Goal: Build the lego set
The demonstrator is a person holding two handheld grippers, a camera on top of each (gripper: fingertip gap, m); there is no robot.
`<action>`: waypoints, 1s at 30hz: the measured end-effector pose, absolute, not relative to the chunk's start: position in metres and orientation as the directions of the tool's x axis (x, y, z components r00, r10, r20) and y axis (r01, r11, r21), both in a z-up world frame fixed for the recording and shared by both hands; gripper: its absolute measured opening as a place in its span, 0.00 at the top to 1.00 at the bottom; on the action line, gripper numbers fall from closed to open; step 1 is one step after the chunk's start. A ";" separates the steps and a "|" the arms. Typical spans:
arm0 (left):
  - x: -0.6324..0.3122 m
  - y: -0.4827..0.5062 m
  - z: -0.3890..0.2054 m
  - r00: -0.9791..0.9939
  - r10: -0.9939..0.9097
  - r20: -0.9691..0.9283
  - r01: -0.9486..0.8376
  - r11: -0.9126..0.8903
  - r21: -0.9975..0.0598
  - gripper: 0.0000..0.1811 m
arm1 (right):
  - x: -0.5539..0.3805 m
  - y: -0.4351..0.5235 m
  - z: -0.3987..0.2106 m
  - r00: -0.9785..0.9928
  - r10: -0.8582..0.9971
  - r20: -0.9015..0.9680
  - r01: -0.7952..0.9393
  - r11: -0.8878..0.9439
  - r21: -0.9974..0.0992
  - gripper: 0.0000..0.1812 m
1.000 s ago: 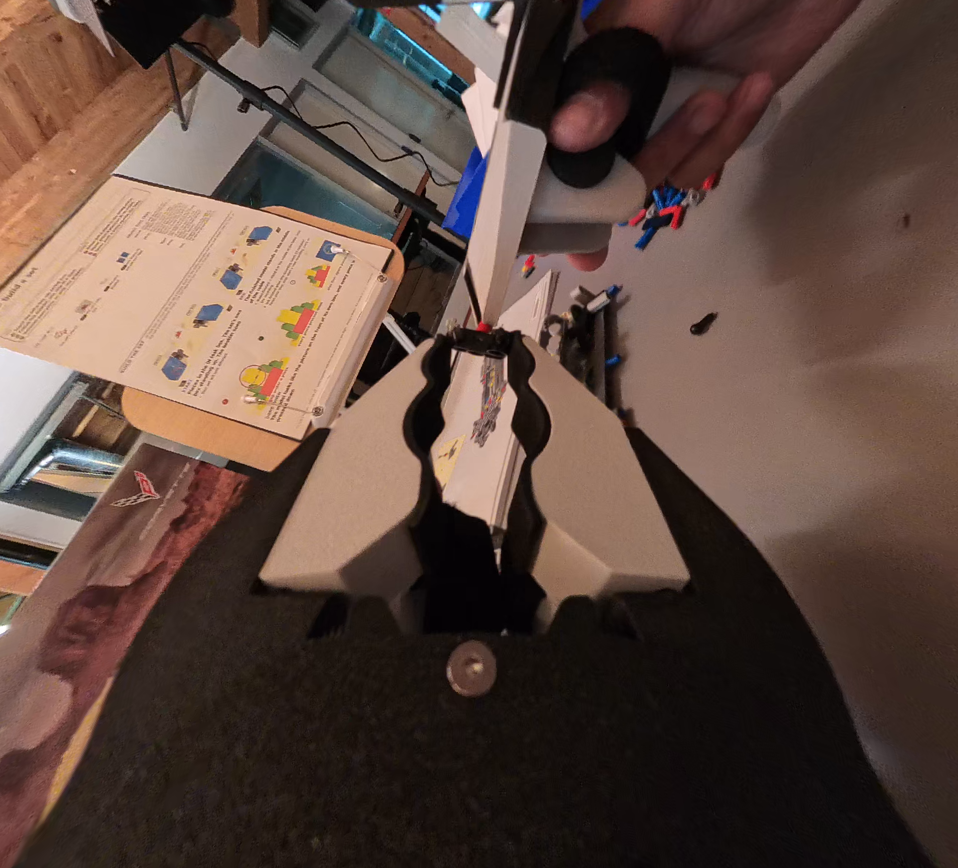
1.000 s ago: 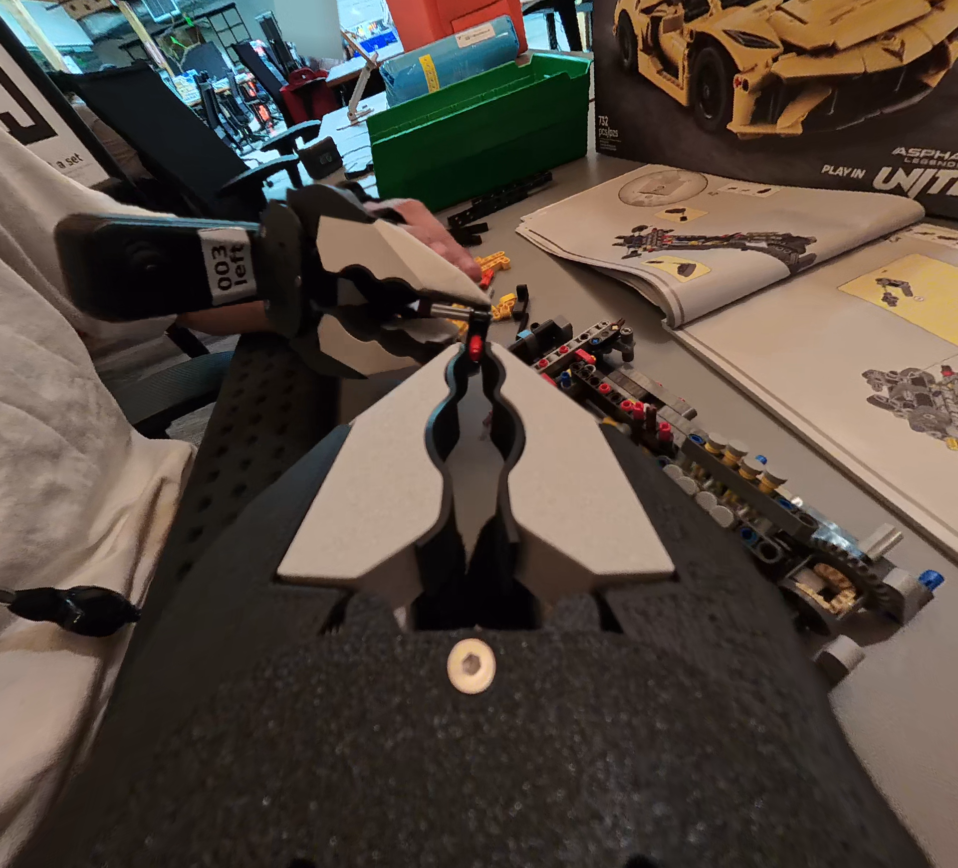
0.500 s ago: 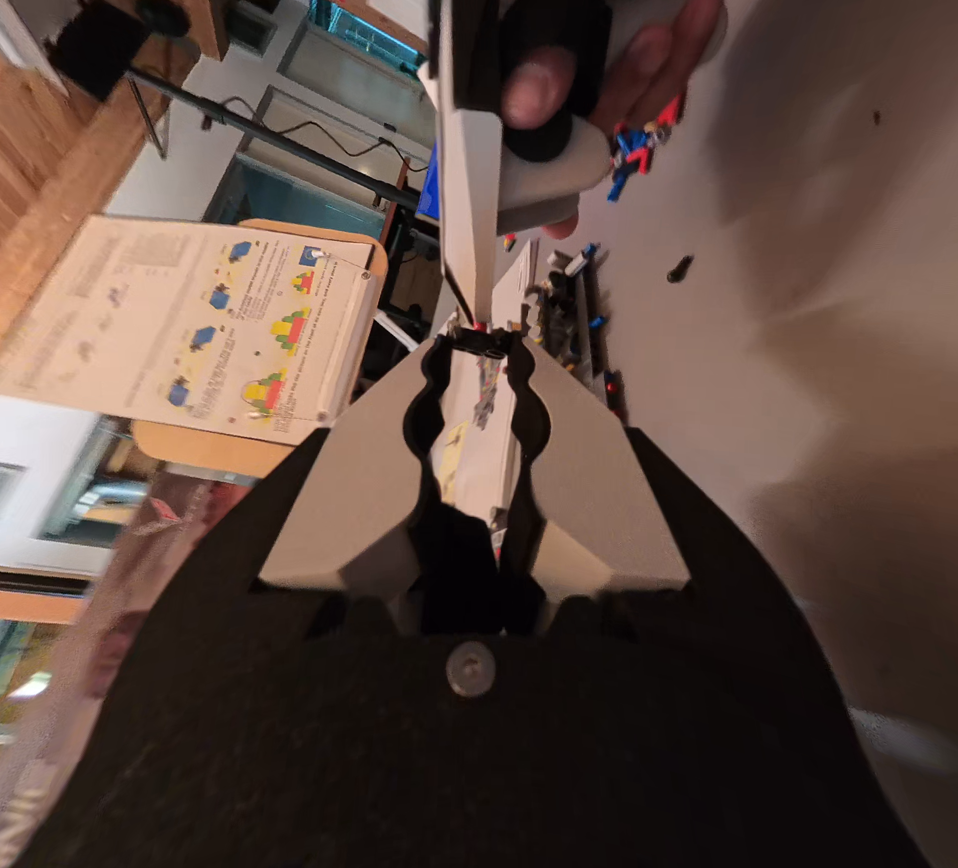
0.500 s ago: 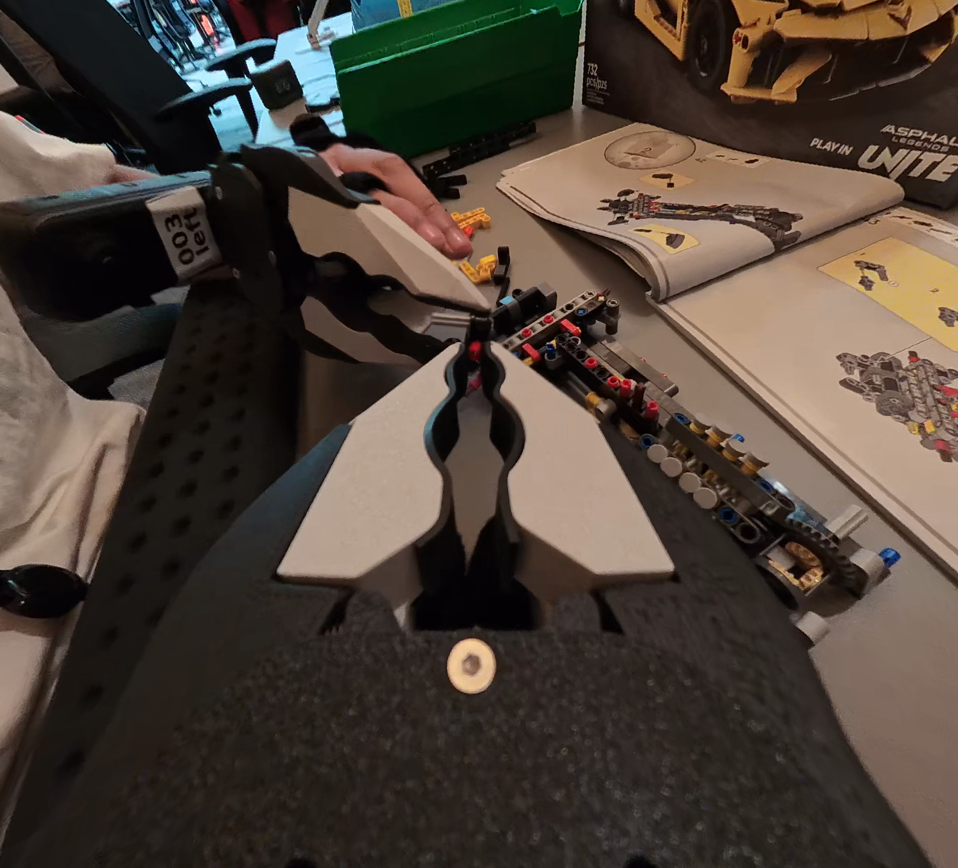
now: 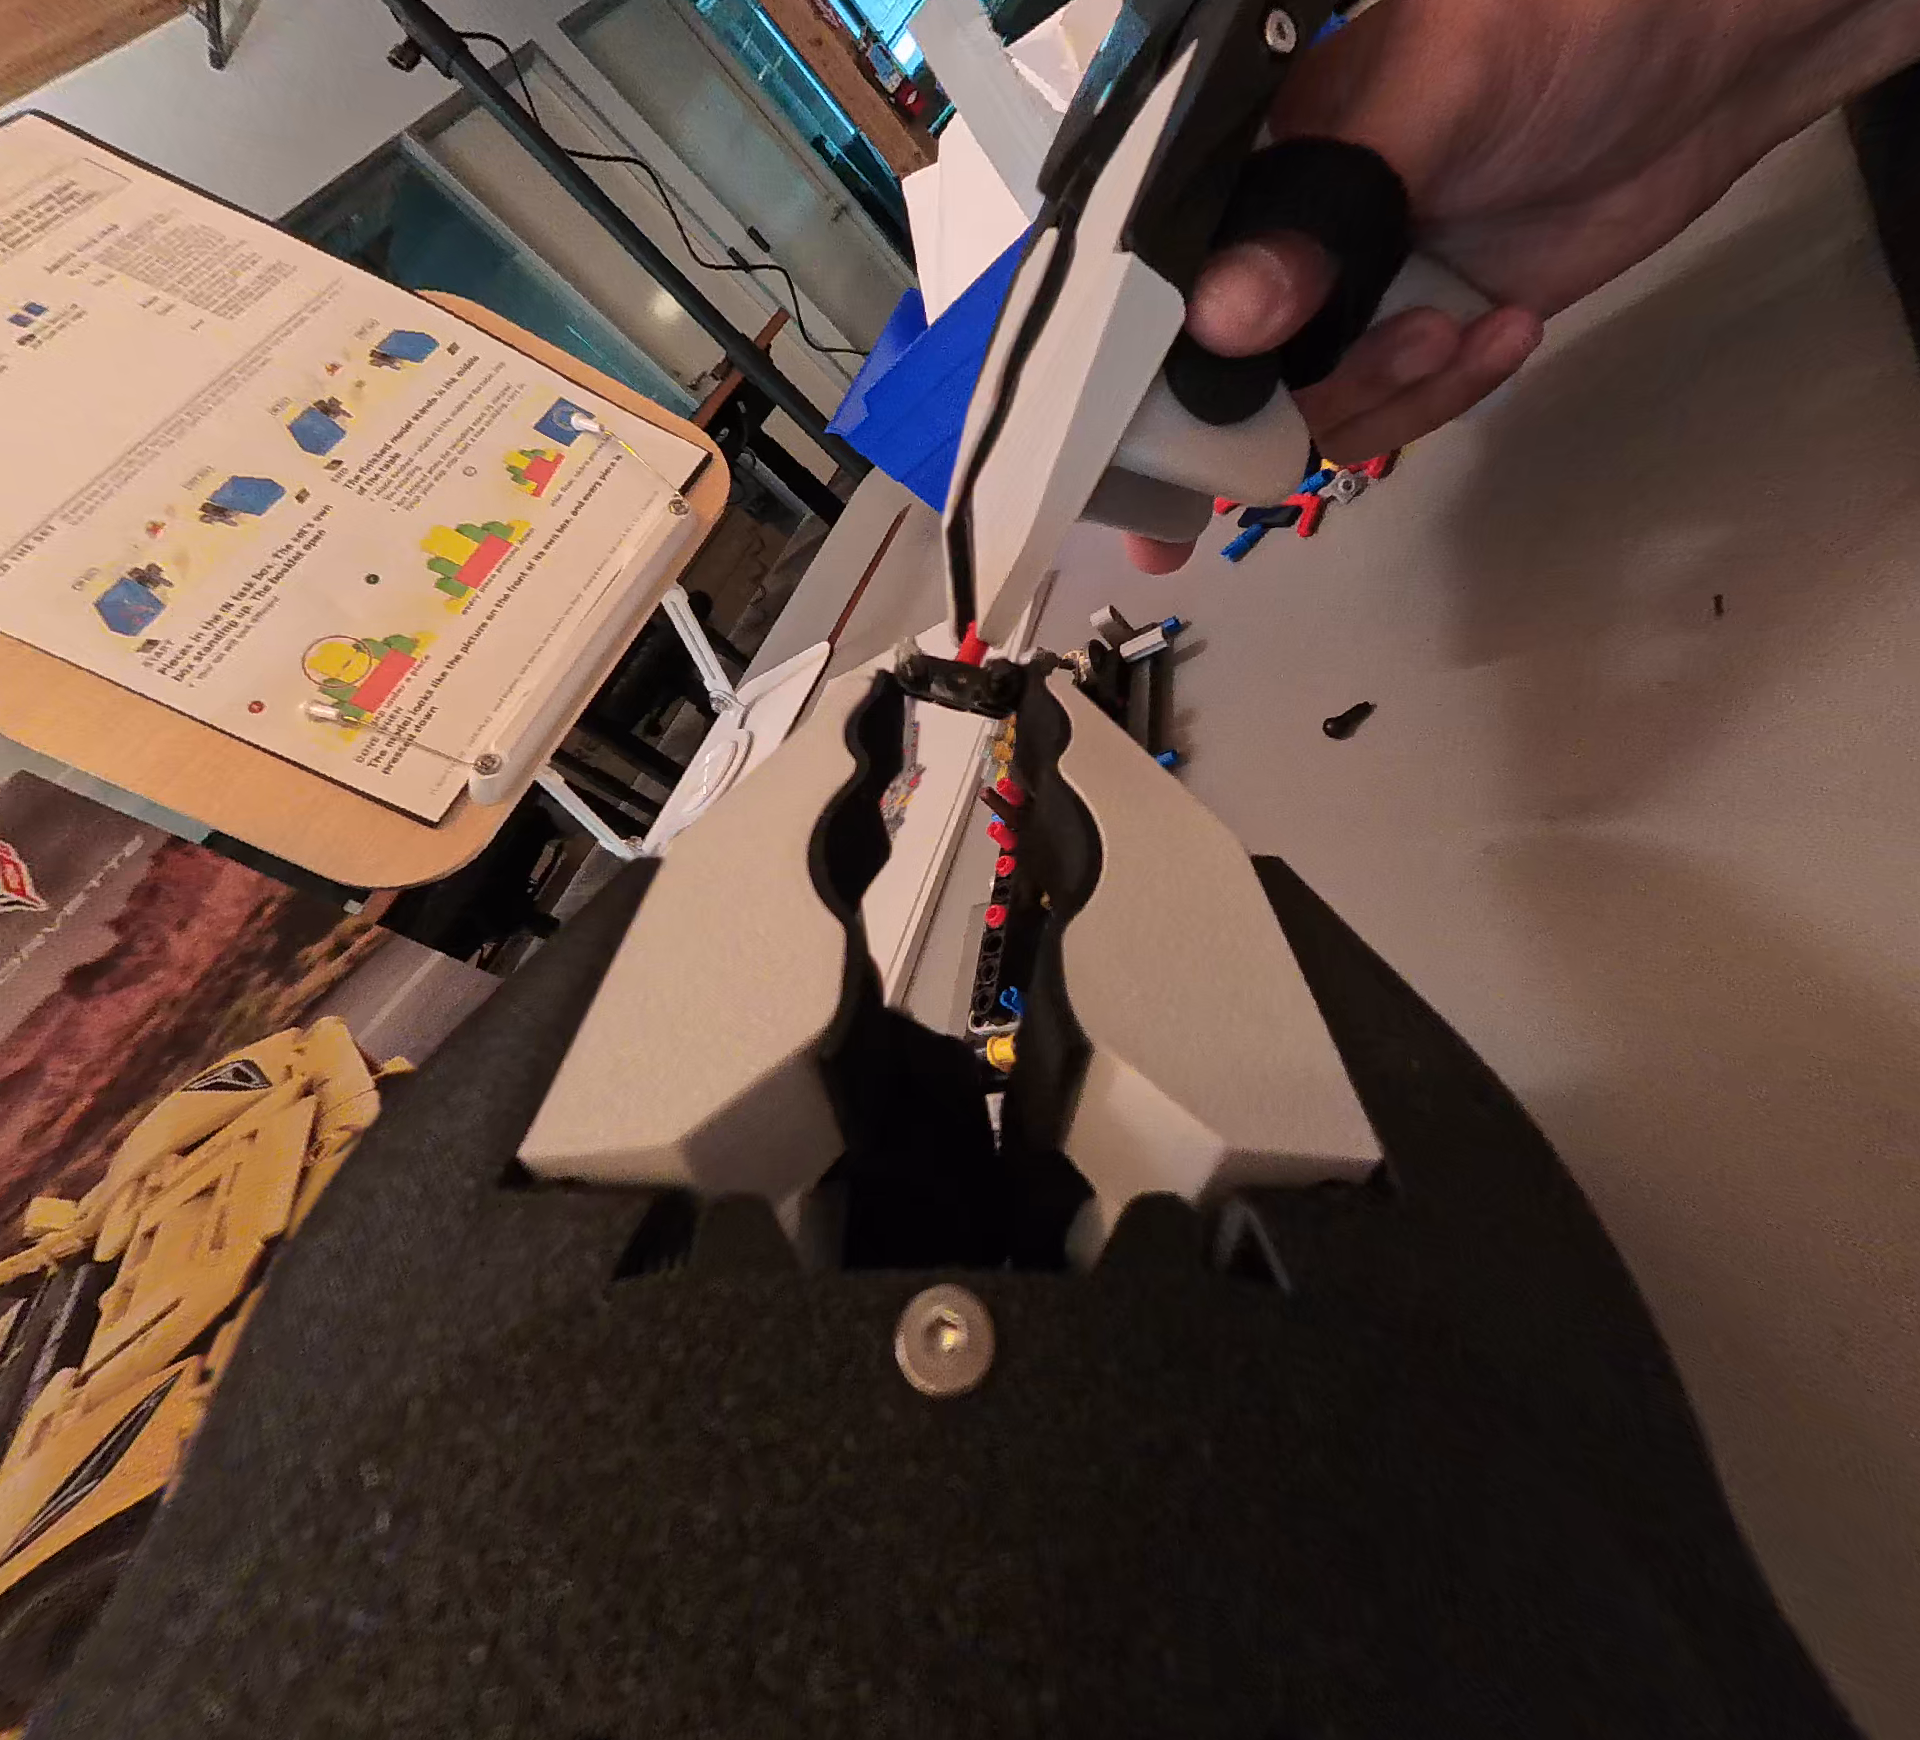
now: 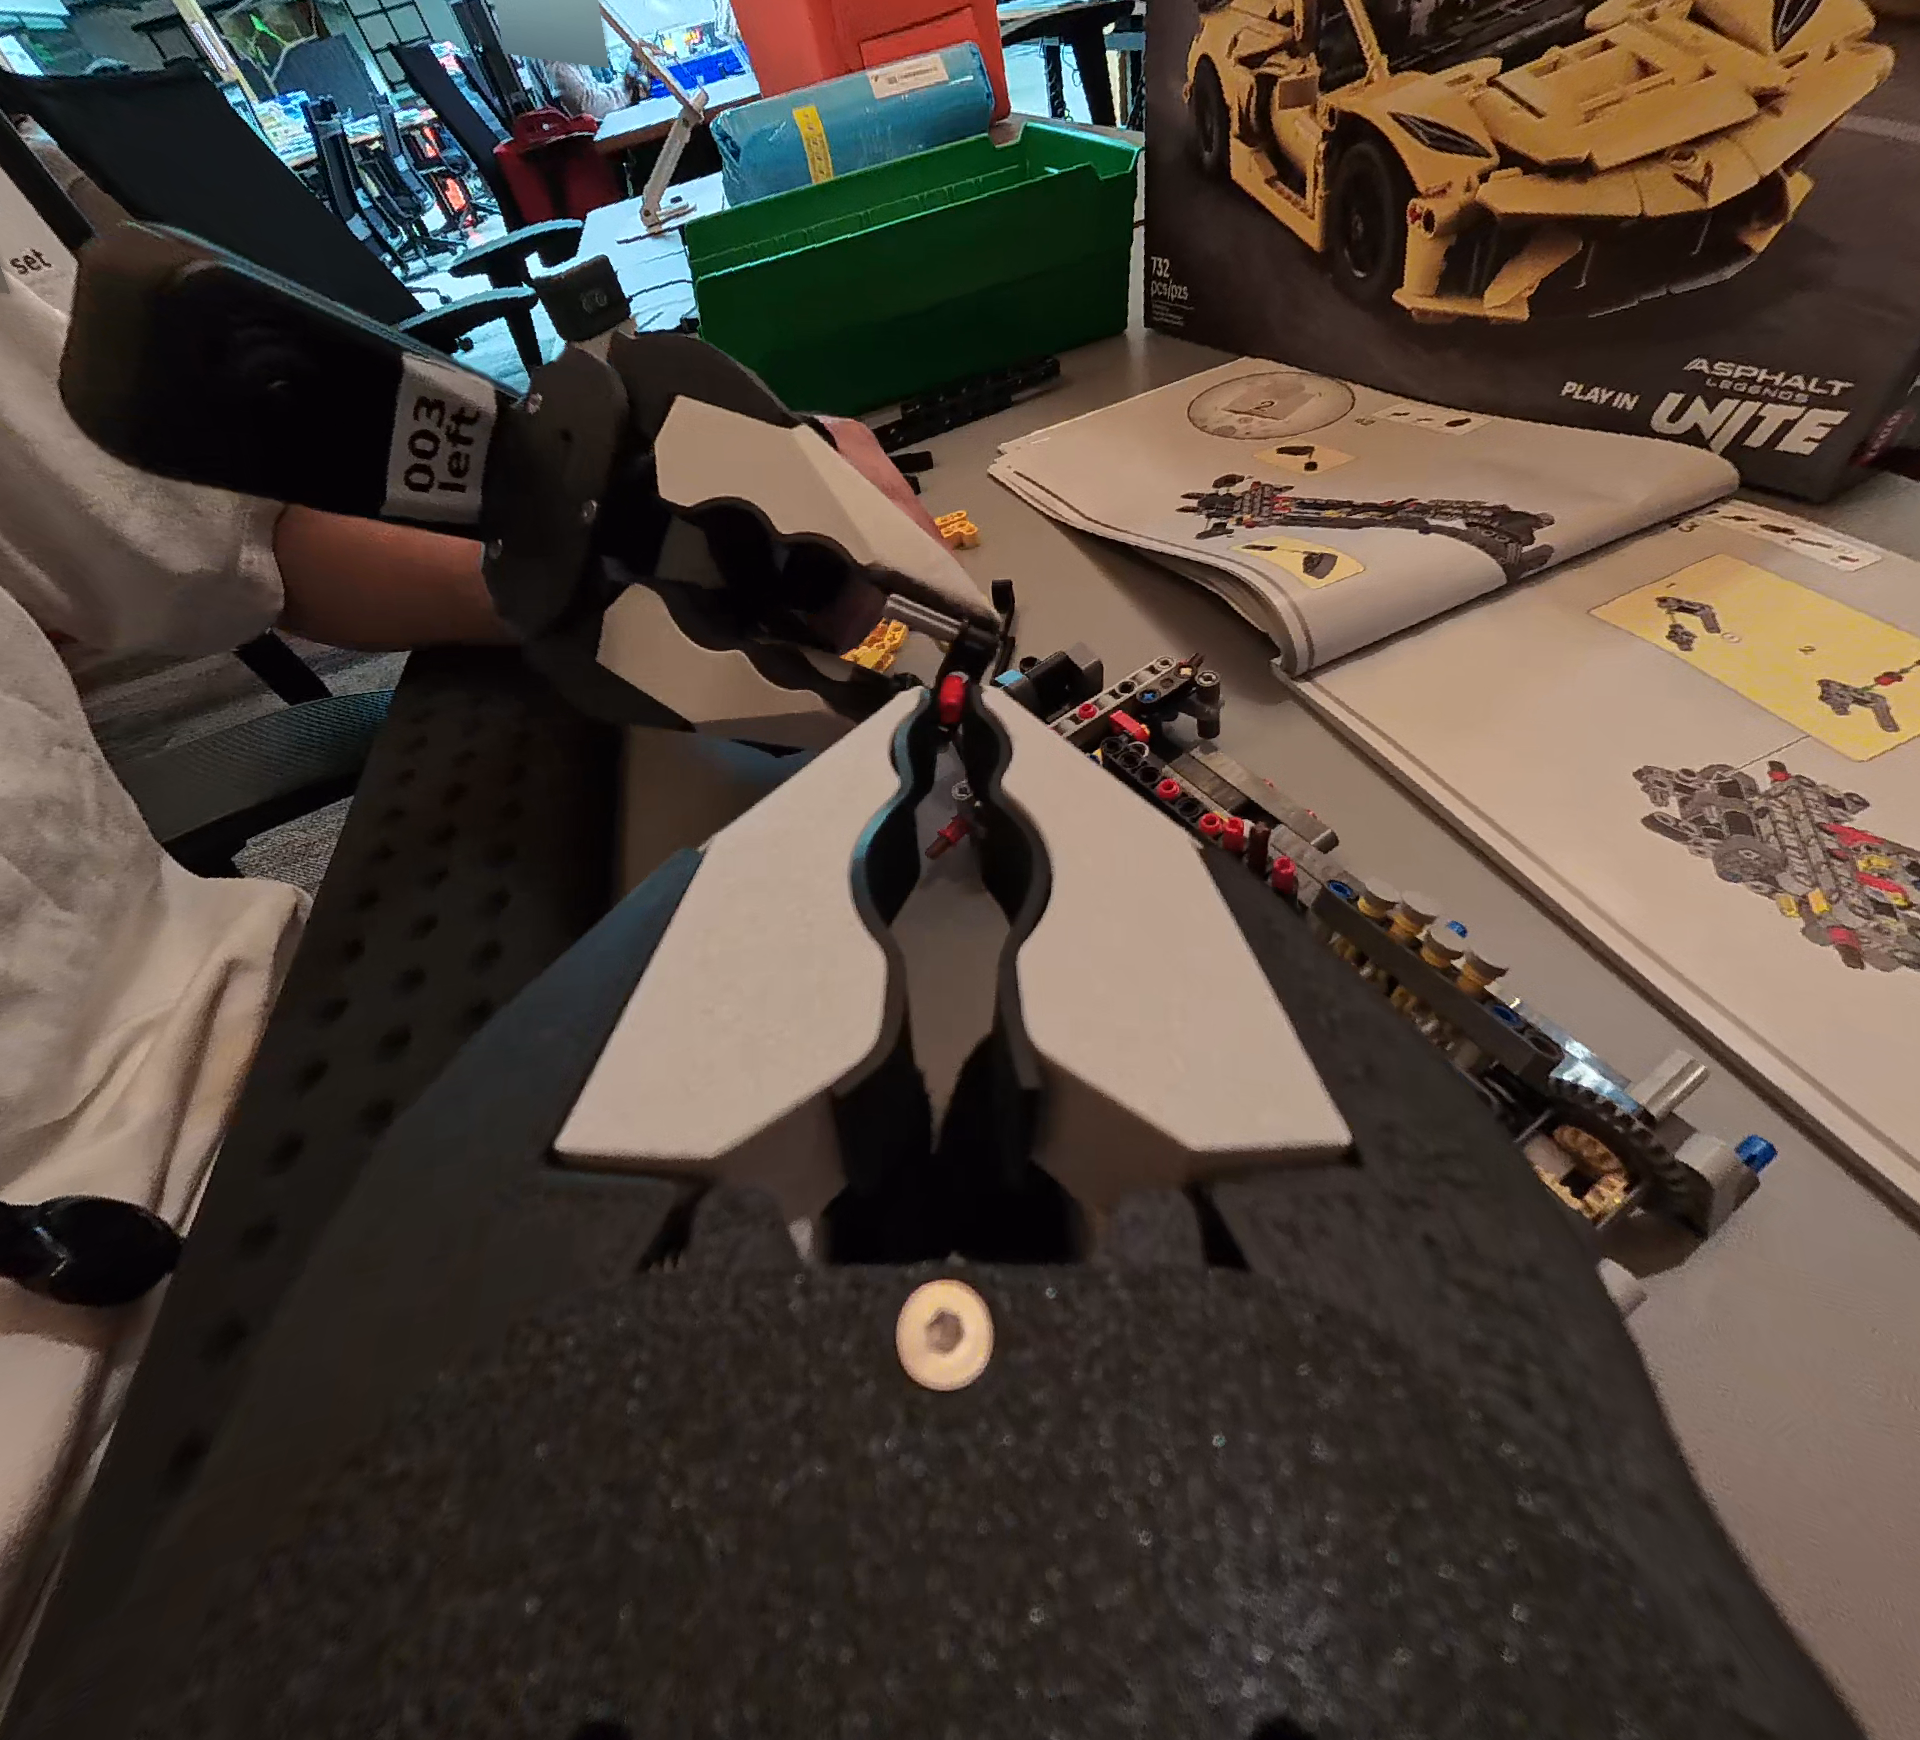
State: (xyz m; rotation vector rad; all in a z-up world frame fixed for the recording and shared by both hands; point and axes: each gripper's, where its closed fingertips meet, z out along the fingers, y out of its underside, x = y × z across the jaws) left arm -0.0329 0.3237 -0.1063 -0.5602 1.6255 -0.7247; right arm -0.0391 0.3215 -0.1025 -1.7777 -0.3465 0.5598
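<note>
Right wrist view: the right gripper (image 6: 951, 703) pinches a small red pin (image 6: 949, 691) at its nearly closed fingertips, the pin's long axis running along the fingers toward the left gripper (image 6: 977, 625). That gripper clamps a short black beam (image 5: 958, 680) lying crosswise between its tips. Both are raised over the grey table (image 6: 1039, 568), beside the long chassis assembly (image 6: 1351, 911).

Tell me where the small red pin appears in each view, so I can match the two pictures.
Left wrist view: red pin just above centre, at the right claw tip, touching the black connector.
Right wrist view: red pin above centre, clamped at the right claw tip.
Shared landmark: the long chassis assembly on the table.
</note>
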 end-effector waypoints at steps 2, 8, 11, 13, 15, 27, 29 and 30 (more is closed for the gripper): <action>-0.033 0.324 -0.107 -0.177 -0.710 -0.682 0.031 0.688 -0.725 0.89 | -0.039 0.321 -0.103 0.840 0.506 -0.196 -0.056 -0.280 -0.958 0.98; -0.034 0.323 -0.107 -0.185 -0.712 -0.677 0.034 0.684 -0.729 0.89 | -0.040 0.321 -0.104 0.836 0.510 -0.203 -0.060 -0.283 -0.957 0.98; -0.034 0.322 -0.108 -0.195 -0.706 -0.681 0.036 0.688 -0.725 0.89 | -0.040 0.321 -0.105 0.834 0.513 -0.203 -0.055 -0.289 -0.956 0.98; -0.035 0.322 -0.109 -0.200 -0.701 -0.684 0.040 0.692 -0.721 0.89 | -0.040 0.320 -0.105 0.833 0.515 -0.205 -0.055 -0.291 -0.955 0.98; -0.036 0.322 -0.109 -0.206 -0.700 -0.684 0.042 0.692 -0.721 0.89 | -0.041 0.320 -0.106 0.831 0.516 -0.209 -0.057 -0.295 -0.954 0.98; -0.060 0.319 -0.159 -0.503 -0.543 -0.672 -0.132 0.817 -0.561 0.89 | -0.019 0.327 -0.115 0.887 0.422 -0.189 -0.048 -0.322 -0.945 0.98; -0.079 0.324 -0.181 -0.656 -0.348 -0.670 -0.150 0.930 -0.336 0.89 | -0.018 0.327 -0.115 0.891 0.417 -0.179 -0.042 -0.318 -0.947 0.98; -0.086 0.329 -0.187 -0.700 -0.255 -0.667 -0.139 0.965 -0.223 0.89 | -0.019 0.328 -0.115 0.889 0.421 -0.178 -0.040 -0.317 -0.948 0.98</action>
